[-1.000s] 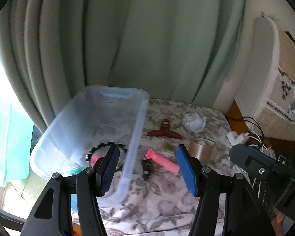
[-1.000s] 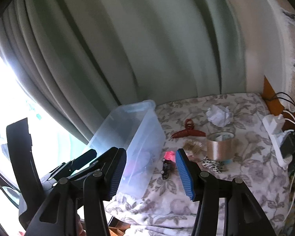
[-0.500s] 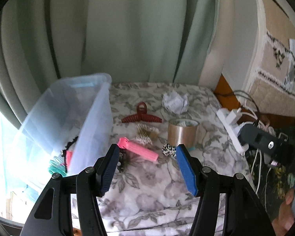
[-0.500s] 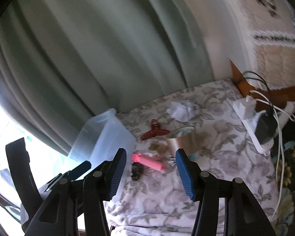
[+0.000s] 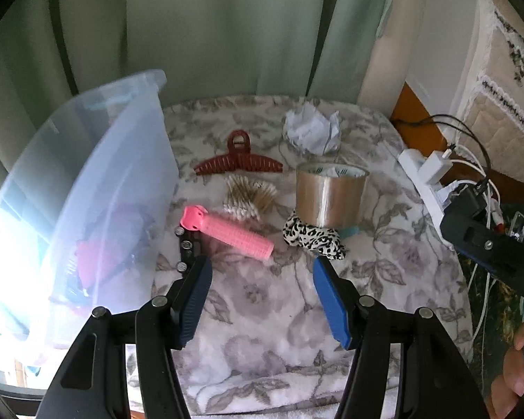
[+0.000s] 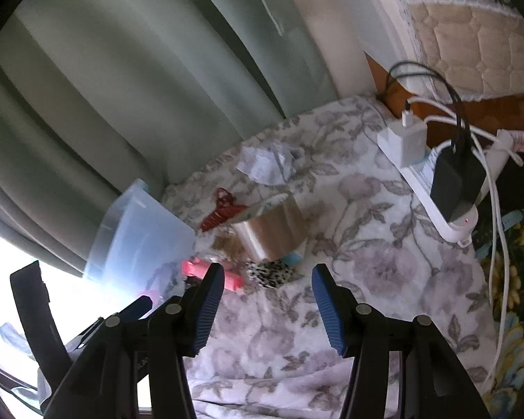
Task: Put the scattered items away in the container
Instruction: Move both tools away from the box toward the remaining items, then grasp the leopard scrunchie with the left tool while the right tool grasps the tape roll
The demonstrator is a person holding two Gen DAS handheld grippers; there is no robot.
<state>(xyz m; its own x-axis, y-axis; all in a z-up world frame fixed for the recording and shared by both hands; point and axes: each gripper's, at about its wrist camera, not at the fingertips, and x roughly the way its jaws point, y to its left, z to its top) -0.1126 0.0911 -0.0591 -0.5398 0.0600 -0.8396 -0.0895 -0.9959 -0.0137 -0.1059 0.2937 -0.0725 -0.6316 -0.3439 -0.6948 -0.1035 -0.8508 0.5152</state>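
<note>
A clear plastic bin [image 5: 97, 188] stands at the left of the flowered cloth [image 5: 262, 307], with several items inside. On the cloth lie a pink hair roller [image 5: 227, 232], a black clip [image 5: 187, 244], a red claw clip [image 5: 238, 162], cotton swabs [image 5: 249, 193], a tape roll [image 5: 330, 193], a leopard scrunchie [image 5: 314, 235] and crumpled paper [image 5: 312, 132]. My left gripper [image 5: 262, 300] is open and empty, just short of the roller. My right gripper [image 6: 267, 305] is open and empty, short of the scrunchie [image 6: 269, 274] and tape roll [image 6: 272, 227].
A white power strip [image 5: 426, 178] with chargers and cables lies at the cloth's right edge; it also shows in the right wrist view [image 6: 433, 188]. Green curtains [image 5: 227, 28] hang behind. A mattress [image 6: 471, 35] stands at the far right.
Both grippers have swung right, away from the bin, and moved down closer to the scattered items. Both stay open and empty.
</note>
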